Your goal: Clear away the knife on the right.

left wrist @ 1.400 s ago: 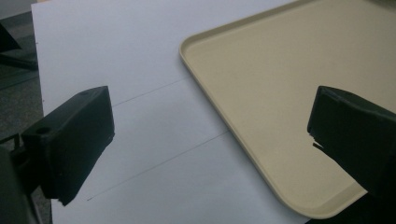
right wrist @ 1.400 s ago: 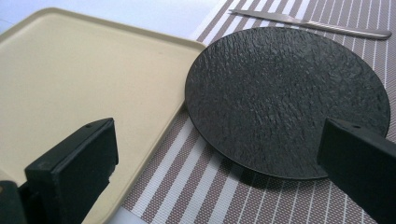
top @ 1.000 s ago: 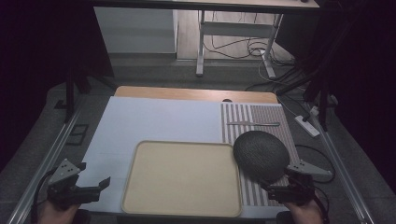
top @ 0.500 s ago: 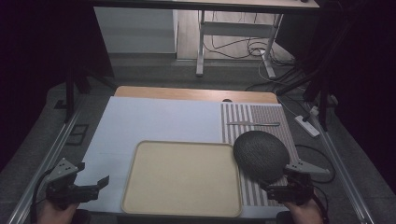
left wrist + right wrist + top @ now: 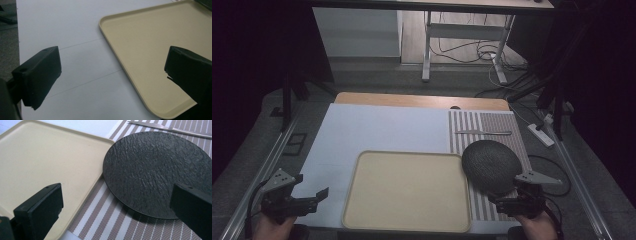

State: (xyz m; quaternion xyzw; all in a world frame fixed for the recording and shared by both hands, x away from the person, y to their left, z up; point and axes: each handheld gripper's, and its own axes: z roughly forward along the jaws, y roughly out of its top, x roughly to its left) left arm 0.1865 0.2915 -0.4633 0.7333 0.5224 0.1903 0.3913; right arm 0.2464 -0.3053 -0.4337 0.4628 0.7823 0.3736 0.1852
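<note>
A beige rectangular tray (image 5: 407,192) lies empty at the front middle of the table. Its right edge meets a black, rough-textured round plate (image 5: 491,165) that rests on a brown-and-white striped placemat (image 5: 492,127). My left gripper (image 5: 318,196) stands open at the front left, over the white mat, pointing at the tray's left edge. In the left gripper view the tray (image 5: 155,45) sits between my open gripper (image 5: 112,77). My right gripper (image 5: 498,201) is open just in front of the plate. The right gripper view has the plate (image 5: 157,170) and the tray (image 5: 50,160) ahead of my open gripper (image 5: 117,205).
A silver knife (image 5: 484,132) lies across the far part of the placemat, also seen as the knife (image 5: 170,130) beyond the plate. A white mat (image 5: 377,130) covers the left and middle of the table. Desk legs and cables stand on the floor behind.
</note>
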